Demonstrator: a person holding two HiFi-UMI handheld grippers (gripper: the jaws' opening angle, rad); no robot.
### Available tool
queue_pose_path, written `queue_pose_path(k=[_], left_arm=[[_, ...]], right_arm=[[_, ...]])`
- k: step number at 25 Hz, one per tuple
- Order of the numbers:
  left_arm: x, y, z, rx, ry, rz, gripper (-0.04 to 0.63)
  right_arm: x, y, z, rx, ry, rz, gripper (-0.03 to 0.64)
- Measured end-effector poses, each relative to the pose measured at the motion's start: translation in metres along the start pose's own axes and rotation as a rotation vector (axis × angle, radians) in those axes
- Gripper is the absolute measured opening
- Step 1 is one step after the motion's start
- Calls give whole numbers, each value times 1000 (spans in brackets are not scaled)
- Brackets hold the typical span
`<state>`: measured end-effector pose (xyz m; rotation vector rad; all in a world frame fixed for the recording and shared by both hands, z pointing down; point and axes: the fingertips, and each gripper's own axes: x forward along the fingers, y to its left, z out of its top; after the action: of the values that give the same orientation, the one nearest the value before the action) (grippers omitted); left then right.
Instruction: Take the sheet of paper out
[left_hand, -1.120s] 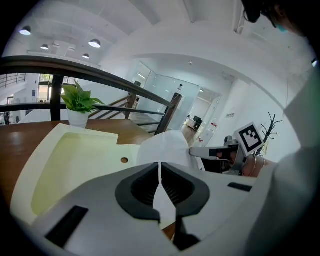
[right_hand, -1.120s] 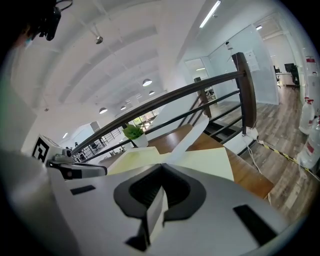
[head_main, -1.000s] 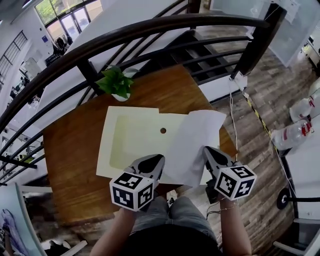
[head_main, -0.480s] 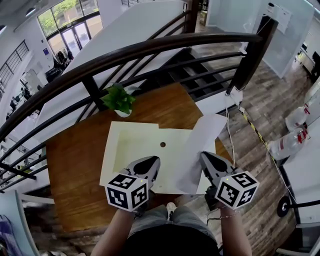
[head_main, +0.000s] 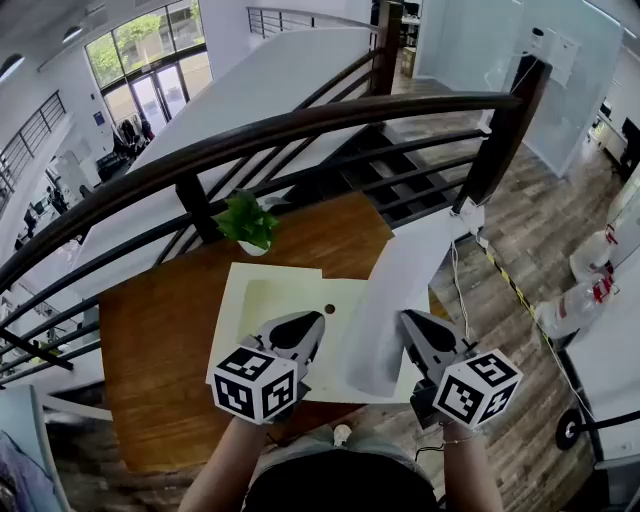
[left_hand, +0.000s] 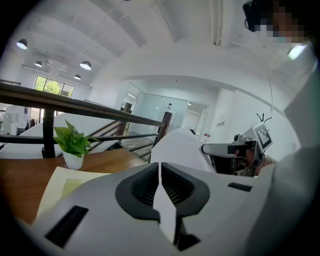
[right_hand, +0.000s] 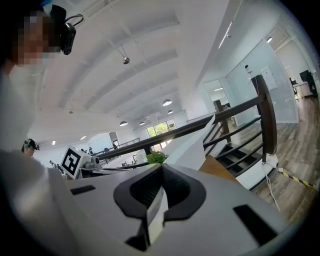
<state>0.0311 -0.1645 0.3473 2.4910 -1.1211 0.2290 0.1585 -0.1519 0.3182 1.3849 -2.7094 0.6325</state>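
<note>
A white sheet of paper (head_main: 395, 300) hangs curled above a cream envelope (head_main: 260, 300) that lies flat on the round wooden table (head_main: 160, 340). My left gripper (head_main: 305, 328) and right gripper (head_main: 408, 325) are side by side over the table's near edge. In the left gripper view the left gripper (left_hand: 160, 172) is shut with a thin white edge of the sheet (left_hand: 182, 147) between its pads. In the right gripper view the right gripper (right_hand: 161, 175) is shut on the sheet (right_hand: 192, 145), which rises ahead of it.
A small potted plant (head_main: 247, 222) stands at the table's far edge. A dark curved handrail (head_main: 300, 125) runs behind the table, with stairs (head_main: 400, 180) beyond it. Plastic bottles (head_main: 590, 290) lie on the floor at the right.
Both grippers have risen with the sheet. It lay partly on the envelope before; now it hangs curled above the envelope's right part.
</note>
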Motion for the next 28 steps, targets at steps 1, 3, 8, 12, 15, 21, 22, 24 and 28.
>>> queue_pose_path(k=[1, 3, 8, 12, 15, 21, 22, 24, 28], left_arm=[[-2, 0, 5, 9, -12, 2, 28], [-5, 2, 16, 28, -49, 14, 28], [-10, 2, 37, 78, -108, 25, 28], [-11, -4, 40, 118, -117, -12, 28], [-11, -7, 38, 142, -108, -15, 28], [-14, -8, 36, 130, -119, -9, 28], [-14, -7, 36, 129, -122, -7, 28], [-14, -7, 35, 129, -124, -6, 28], [-12, -6, 34, 124, -122, -8, 28]], right_arm=[[0, 3, 4, -17, -5, 1, 26], [-1, 7, 11, -58, -14, 4, 26], [0, 13, 29, -124, -45, 15, 26], [1, 20, 36, -89, -87, 56, 26], [1, 23, 36, -83, -102, 68, 27], [2, 30, 36, -89, -104, 87, 26], [3, 31, 35, -86, -103, 88, 26], [4, 33, 33, -79, -104, 90, 26], [8, 34, 32, -87, -101, 97, 26]])
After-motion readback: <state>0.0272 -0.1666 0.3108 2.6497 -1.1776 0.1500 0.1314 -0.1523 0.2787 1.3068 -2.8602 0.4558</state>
